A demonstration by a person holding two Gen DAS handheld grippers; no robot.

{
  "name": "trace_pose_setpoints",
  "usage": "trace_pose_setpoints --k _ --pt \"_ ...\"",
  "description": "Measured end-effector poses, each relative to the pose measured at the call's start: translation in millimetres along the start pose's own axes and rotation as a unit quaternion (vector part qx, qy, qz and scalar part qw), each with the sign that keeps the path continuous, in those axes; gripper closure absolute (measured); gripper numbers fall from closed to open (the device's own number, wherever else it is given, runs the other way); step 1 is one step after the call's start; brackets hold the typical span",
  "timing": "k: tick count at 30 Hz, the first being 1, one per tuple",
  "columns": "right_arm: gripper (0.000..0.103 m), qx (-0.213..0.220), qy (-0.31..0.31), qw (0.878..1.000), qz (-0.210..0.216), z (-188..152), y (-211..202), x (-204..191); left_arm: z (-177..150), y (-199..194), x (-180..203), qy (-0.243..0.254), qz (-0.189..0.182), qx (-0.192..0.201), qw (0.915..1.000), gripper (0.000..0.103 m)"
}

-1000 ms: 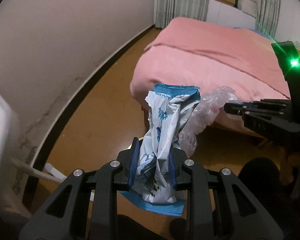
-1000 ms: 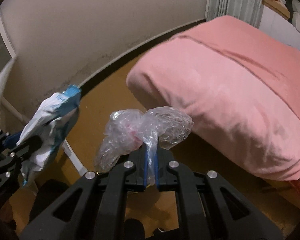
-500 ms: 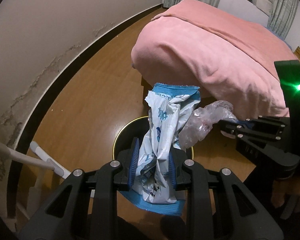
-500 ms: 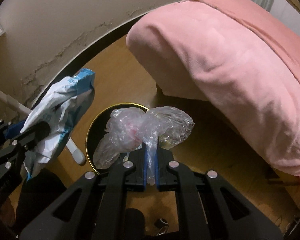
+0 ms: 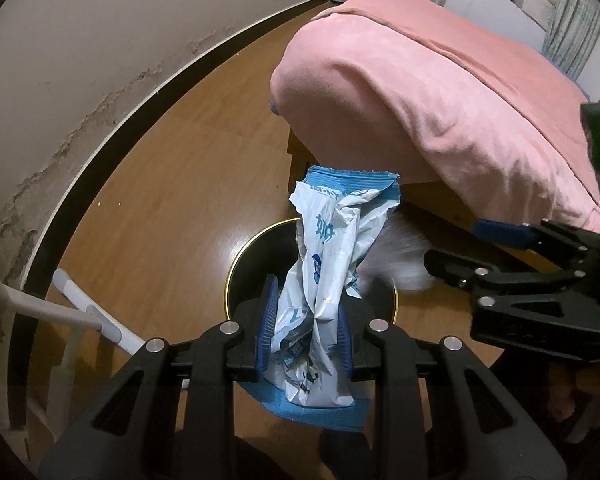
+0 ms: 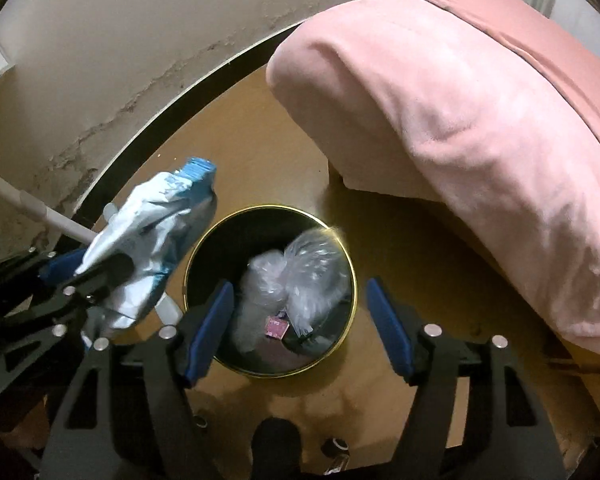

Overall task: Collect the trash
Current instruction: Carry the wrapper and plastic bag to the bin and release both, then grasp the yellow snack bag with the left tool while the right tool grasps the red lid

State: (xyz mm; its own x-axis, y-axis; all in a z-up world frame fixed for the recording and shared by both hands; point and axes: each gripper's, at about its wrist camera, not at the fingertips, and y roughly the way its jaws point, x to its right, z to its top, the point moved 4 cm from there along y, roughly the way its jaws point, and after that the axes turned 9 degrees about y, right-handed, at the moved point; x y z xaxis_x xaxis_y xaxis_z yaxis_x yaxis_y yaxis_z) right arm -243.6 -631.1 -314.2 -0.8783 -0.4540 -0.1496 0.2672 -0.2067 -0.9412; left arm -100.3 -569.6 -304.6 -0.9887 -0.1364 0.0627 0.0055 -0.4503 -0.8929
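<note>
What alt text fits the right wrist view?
The open right gripper hangs over a gold-rimmed black bin, with a blurred clear plastic bag in its mouth. At left, the left gripper grips a blue-white wrapper; a pink bed fills the right.

My left gripper (image 5: 305, 322) is matte black with ribbed blue pads (image 5: 266, 320) and silver screw heads. My right gripper (image 6: 300, 330) matches: black angular linkages, smooth blue pads (image 6: 210, 330), round silver screws, and a green glowing light on its body.

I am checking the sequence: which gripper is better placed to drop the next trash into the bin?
Left. The left gripper grips the blue-white wrapper above the bin; the right gripper is open, empty.
</note>
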Motion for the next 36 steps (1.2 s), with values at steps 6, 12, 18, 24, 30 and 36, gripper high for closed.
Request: trace_pose_setpoints --k 6,12,18,24,30,36 --pt "0.036 0.012 0.019 1.000 0.006 3.2 -14.5 7.5 0.9 5.8 4.6 0.004 -0.002 -0.006 1.0000 0.074" --pt "0.036 0.031 0.039 0.999 0.014 6.6 -42.2 24.5 6.4 1.2 13.6 0.010 -0.006 0.006 0.9999 0.044" --pt "0.036 0.061 0.045 0.997 0.014 5.7 -80.5 37.8 11.0 -25.8 27.9 0.036 -0.001 0.027 0.9990 0.035" --pt "0.035 0.095 0.035 0.995 0.020 5.5 -132.0 38.8 17.5 -86.1 39.3 0.052 0.007 0.081 0.9953 0.028" --pt "0.035 0.132 -0.015 0.991 0.035 6.2 -189.3 -3.7 10.7 -179.9 32.1 0.054 0.032 0.146 0.9874 0.021" --pt "0.032 0.160 -0.101 0.976 0.106 5.1 -235.0 -104.8 -27.8 -292.9 -8.7 0.021 0.082 0.215 0.9729 0.014"
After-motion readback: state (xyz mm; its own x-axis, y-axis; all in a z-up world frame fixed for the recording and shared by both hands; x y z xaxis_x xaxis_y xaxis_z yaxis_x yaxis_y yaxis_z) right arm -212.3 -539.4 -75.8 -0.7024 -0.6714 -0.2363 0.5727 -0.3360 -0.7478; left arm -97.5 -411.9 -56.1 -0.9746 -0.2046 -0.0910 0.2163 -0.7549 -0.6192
